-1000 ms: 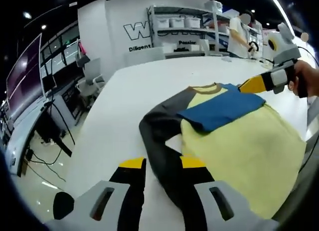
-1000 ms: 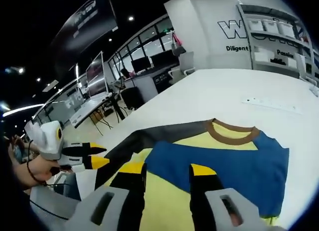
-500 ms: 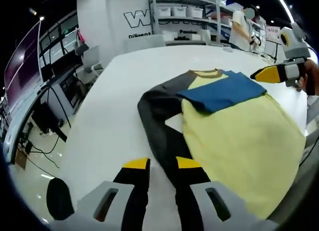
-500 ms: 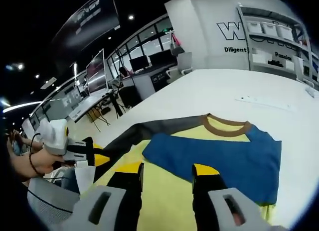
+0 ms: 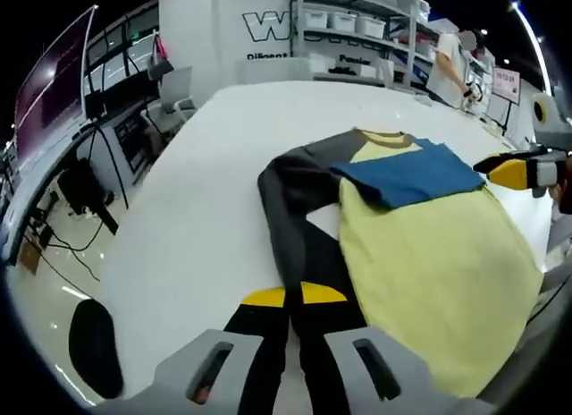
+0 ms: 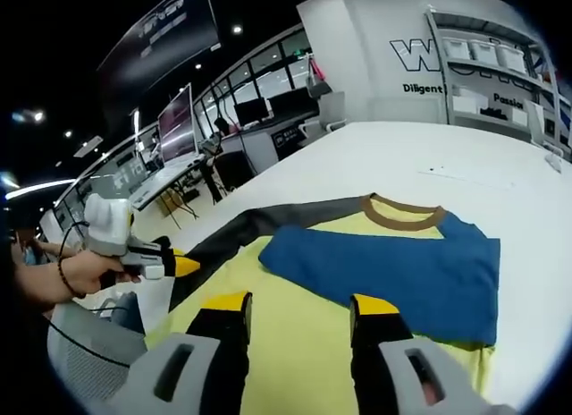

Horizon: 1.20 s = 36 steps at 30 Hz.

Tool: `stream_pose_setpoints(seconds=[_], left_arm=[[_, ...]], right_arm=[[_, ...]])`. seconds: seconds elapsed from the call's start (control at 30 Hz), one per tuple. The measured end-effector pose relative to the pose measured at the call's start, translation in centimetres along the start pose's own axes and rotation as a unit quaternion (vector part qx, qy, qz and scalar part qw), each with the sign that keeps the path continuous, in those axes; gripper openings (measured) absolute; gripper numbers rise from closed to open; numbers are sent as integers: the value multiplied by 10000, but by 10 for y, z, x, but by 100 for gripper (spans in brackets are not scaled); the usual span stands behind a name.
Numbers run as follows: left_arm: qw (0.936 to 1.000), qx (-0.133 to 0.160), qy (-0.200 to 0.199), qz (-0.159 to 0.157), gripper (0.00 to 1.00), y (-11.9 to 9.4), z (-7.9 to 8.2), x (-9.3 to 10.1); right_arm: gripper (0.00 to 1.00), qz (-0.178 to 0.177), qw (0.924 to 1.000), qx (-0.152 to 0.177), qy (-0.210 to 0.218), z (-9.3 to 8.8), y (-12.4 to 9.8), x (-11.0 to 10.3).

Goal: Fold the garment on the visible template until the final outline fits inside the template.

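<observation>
A long-sleeved shirt lies flat on the white table (image 5: 206, 191). Its yellow body (image 5: 429, 263) has a brown collar (image 5: 386, 138), and its blue sleeve (image 5: 416, 173) is folded across the chest. The dark grey sleeve (image 5: 290, 218) runs down the shirt's left side. My left gripper (image 5: 288, 295) is shut on the grey sleeve near its lower end. In the right gripper view a hand holds the left gripper (image 6: 179, 266) at the grey sleeve (image 6: 259, 227). My right gripper (image 6: 301, 303) stands open above the yellow body (image 6: 295, 343), short of the blue sleeve (image 6: 393, 272); it also shows as the right gripper (image 5: 514, 172).
The table's left edge (image 5: 116, 254) drops to a floor with cables and a dark round object (image 5: 94, 343). Shelves with white bins (image 5: 344, 26), chairs and monitors stand beyond the table's far end. A person (image 5: 451, 57) stands at the back right.
My left gripper's jaws were open on either side of the grey sleeve and have now shut on it. The right gripper has drawn back a little from the blue sleeve, still open.
</observation>
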State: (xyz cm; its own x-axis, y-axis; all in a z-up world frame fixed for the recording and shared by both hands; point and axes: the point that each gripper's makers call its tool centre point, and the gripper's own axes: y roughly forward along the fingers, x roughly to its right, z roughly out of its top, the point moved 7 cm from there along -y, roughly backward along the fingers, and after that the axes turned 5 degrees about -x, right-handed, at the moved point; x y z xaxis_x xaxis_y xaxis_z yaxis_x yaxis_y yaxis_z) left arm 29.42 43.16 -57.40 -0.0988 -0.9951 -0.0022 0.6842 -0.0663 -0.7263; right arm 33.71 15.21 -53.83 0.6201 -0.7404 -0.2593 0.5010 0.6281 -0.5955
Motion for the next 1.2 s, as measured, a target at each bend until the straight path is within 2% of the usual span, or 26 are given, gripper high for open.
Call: stream_pose_setpoints(seconds=[0.2, 0.23, 0.33, 0.53, 0.6, 0.63, 0.67, 0.7, 0.73, 0.77, 0.87, 0.97, 1.07, 1.1, 1.13, 1.2], left_arm=[[9992, 322, 37, 215, 0, -9, 12, -5], [9987, 388, 22, 332, 0, -11, 15, -9], [9977, 486, -104, 470, 0, -13, 19, -15], [9951, 635, -4, 760, 0, -17, 28, -30], [9943, 672, -99, 817, 0, -18, 33, -38], [9931, 764, -266, 845, 0, -19, 36, -40], [9926, 812, -332, 836, 0, -19, 39, -44], [9927, 806, -331, 835, 0, -19, 40, -44], [9926, 795, -313, 868, 0, -19, 43, -46], [9916, 849, -306, 926, 0, -20, 45, -48], [9898, 997, -381, 947, 0, -20, 54, -52], [9890, 1007, -453, 982, 0, -21, 57, -55], [9865, 1148, -413, 1092, 0, -24, 62, -58], [9839, 1273, -618, 1089, 0, -26, 65, -60], [9834, 1278, -688, 1087, 0, -26, 66, -61], [9827, 1325, -693, 1091, 0, -26, 69, -63]], right_arm=[[44, 33, 9999, -108, 59, -10, -2, 1], [44, 21, 9999, -113, 46, -11, -2, 1], [44, -1, 9999, -109, 59, -11, -4, 2], [49, -128, 9999, -69, 61, -9, -7, 7], [49, -126, 9999, -61, 53, -8, -8, 8], [51, -153, 9998, -62, 57, -8, -8, 8], [56, -374, 9993, -34, 13, -7, -9, 13], [63, -461, 9989, -20, -69, -6, -9, 15], [67, -582, 9980, -1, -261, -5, -11, 16], [68, -615, 9978, -1, -263, -5, -12, 17], [69, -629, 9976, 54, -289, -4, -15, 19], [72, -628, 9972, 75, -395, -3, -17, 19], [79, -626, 9962, 131, -588, -4, -20, 17], [83, -669, 9956, 85, -649, -5, -20, 17], [87, -718, 9947, 53, -729, -6, -20, 17], [89, -685, 9947, 31, -766, -7, -20, 17]])
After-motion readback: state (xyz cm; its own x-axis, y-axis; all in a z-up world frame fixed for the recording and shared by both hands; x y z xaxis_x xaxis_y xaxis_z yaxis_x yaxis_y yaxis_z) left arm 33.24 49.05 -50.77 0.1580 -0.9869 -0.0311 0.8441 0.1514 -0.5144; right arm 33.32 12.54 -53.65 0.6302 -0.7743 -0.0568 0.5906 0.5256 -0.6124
